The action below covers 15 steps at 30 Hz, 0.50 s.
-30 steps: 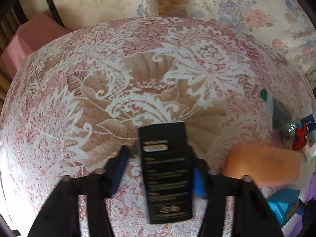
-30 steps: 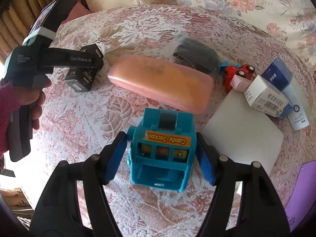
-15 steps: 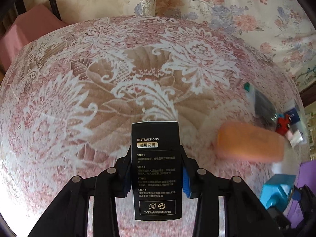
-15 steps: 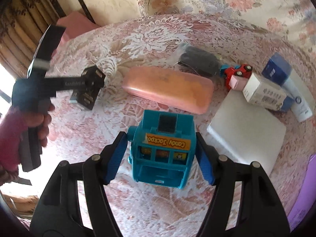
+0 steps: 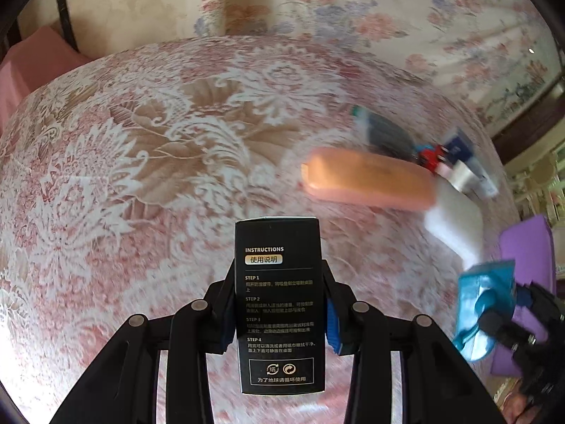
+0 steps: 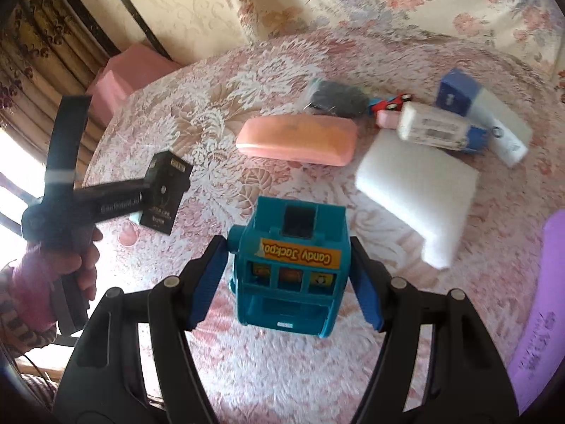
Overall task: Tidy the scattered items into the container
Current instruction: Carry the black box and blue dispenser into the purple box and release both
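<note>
left gripper (image 5: 280, 312) clamps a black box (image 5: 280, 304); right gripper (image 6: 287, 279) grips a teal toy (image 6: 291, 268). orange case (image 6: 296, 139), white pad (image 6: 420, 190) and boxes lie scattered at 1 o'clock; purple container (image 6: 543, 304), perhaps, at 3.

Both wrist views look down close over the lace tablecloth (image 5: 148, 162), sharing the orange case (image 6: 296, 137).

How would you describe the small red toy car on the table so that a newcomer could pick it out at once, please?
Start at the long pink-orange case lying in the middle of the lace-covered table. Just beyond its right end, a dark pouch and a blue and white box flank the red toy car. It is the only red thing there, with small wheels.
</note>
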Each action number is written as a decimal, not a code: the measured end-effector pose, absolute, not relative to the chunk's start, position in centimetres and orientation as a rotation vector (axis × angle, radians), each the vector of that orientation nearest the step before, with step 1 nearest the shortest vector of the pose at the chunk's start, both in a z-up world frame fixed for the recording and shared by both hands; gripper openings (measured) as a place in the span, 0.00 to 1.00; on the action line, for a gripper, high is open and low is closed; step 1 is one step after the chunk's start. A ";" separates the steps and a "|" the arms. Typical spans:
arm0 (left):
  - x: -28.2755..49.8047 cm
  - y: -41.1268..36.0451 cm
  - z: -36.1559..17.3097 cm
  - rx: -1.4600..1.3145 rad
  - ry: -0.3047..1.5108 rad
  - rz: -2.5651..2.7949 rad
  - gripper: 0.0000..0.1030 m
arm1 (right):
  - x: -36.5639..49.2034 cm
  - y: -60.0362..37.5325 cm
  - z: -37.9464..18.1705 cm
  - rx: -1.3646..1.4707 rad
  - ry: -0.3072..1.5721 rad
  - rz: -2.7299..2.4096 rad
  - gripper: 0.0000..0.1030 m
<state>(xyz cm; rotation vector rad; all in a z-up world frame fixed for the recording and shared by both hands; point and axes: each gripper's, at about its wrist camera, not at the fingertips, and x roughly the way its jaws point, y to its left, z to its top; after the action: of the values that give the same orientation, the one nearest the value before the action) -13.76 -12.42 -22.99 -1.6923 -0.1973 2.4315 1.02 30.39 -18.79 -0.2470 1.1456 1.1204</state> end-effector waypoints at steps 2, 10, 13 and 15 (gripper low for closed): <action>-12.9 -11.1 -21.8 -1.662 -0.166 2.419 0.39 | 1.3 29.1 -17.7 -0.236 1.130 1.108 0.68; -9.9 -1.3 -16.4 -1.505 -0.056 2.332 0.39 | 4.1 21.3 -13.8 -0.188 1.069 1.027 0.68; -8.8 3.3 -14.2 -1.438 -0.017 2.288 0.39 | 5.6 17.5 -12.8 -0.169 1.050 0.984 0.68; -8.0 6.4 -12.7 -1.394 0.008 2.258 0.39 | 6.7 14.4 -12.3 -0.147 1.042 0.949 0.68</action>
<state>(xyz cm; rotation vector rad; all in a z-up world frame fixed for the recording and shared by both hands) -8.01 6.42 -12.70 -1.3941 0.0082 2.2582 6.73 14.45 -12.30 -0.1468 1.0419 0.9490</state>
